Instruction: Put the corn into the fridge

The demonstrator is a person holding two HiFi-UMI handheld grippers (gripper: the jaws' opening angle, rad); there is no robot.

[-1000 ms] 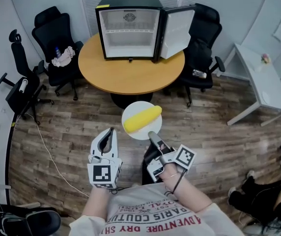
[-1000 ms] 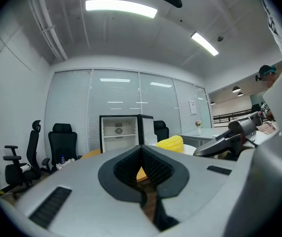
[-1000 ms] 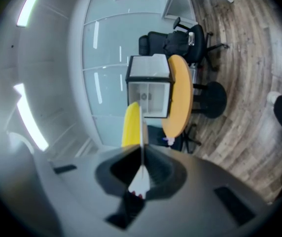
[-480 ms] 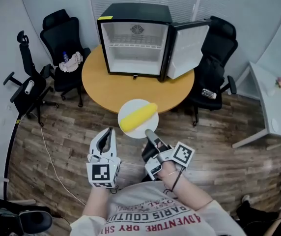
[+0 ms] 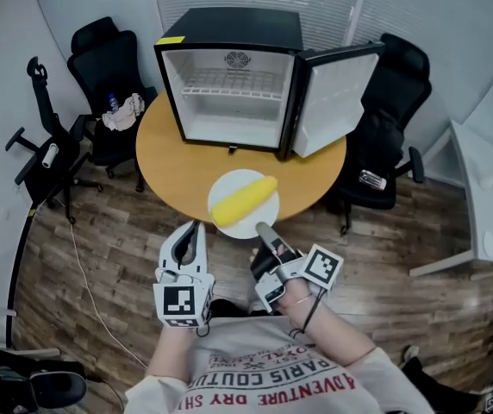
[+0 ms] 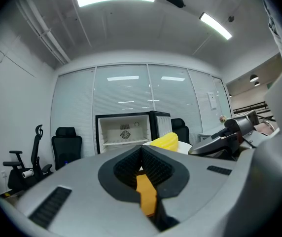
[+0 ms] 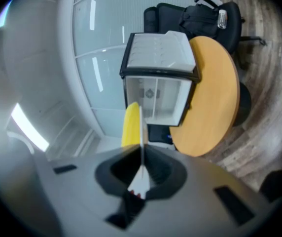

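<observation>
A wood-plank floor (image 5: 100, 257) fills a pale-walled room, and on it stands a round wooden table (image 5: 186, 171). A small black fridge (image 5: 229, 93) sits at the table's far side, its door (image 5: 337, 97) swung wide to the right of the white, bare inside. Black office chairs stand to the left (image 5: 109, 67) and right (image 5: 393, 110) of the fridge.

In front of the fridge, seen over the table's near edge, a white plate (image 5: 229, 185) carries the yellow corn (image 5: 244, 201). The corn lies flat, its long axis slanting toward the fridge door. Bare tabletop lies between plate and fridge.

The right gripper (image 5: 264, 228) has its jaws clamped on the plate's near rim. The left gripper (image 5: 196, 228), just left of the plate, has its jaws together on nothing.
</observation>
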